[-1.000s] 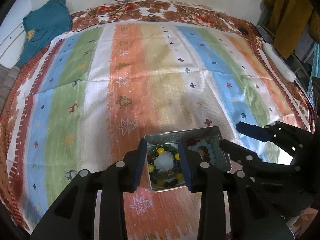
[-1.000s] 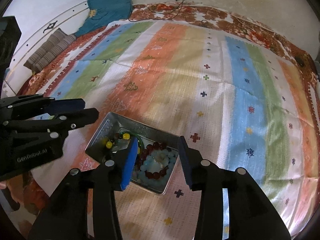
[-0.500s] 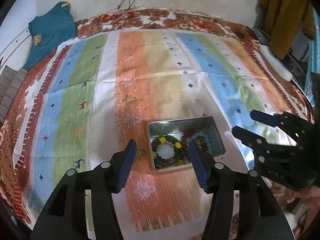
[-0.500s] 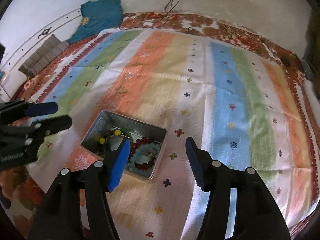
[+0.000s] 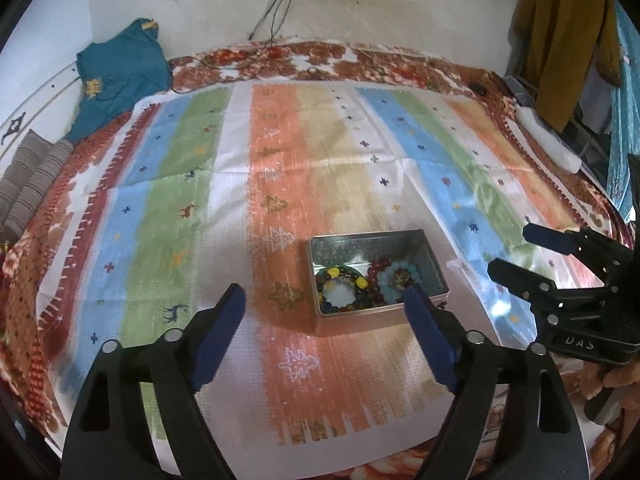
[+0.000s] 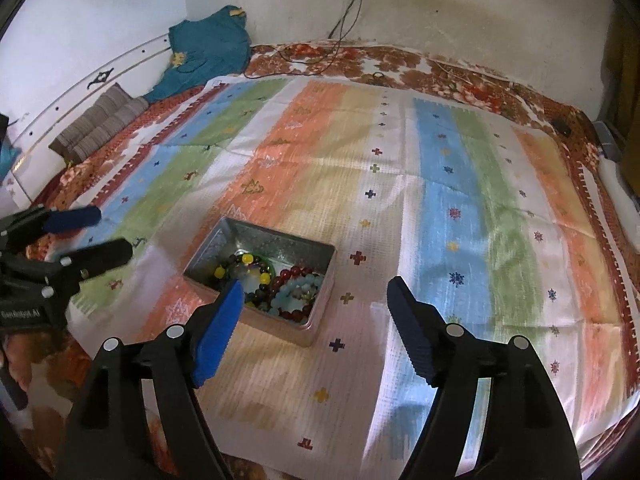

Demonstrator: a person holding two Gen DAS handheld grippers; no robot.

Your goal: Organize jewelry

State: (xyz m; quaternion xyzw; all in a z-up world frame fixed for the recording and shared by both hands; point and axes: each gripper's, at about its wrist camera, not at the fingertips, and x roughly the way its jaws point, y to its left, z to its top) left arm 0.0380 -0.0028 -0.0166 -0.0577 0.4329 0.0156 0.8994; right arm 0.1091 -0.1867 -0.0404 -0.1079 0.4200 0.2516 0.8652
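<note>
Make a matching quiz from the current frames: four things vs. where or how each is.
Things:
1. tin
2. blue bracelet
3. teal shirt
4. left gripper

States:
A. open, holding nothing
B. inside the tin, right part
C. on the striped cloth, lid off
D. far left corner by the wall

Pairs: 1-C, 2-B, 3-D, 4-A
</note>
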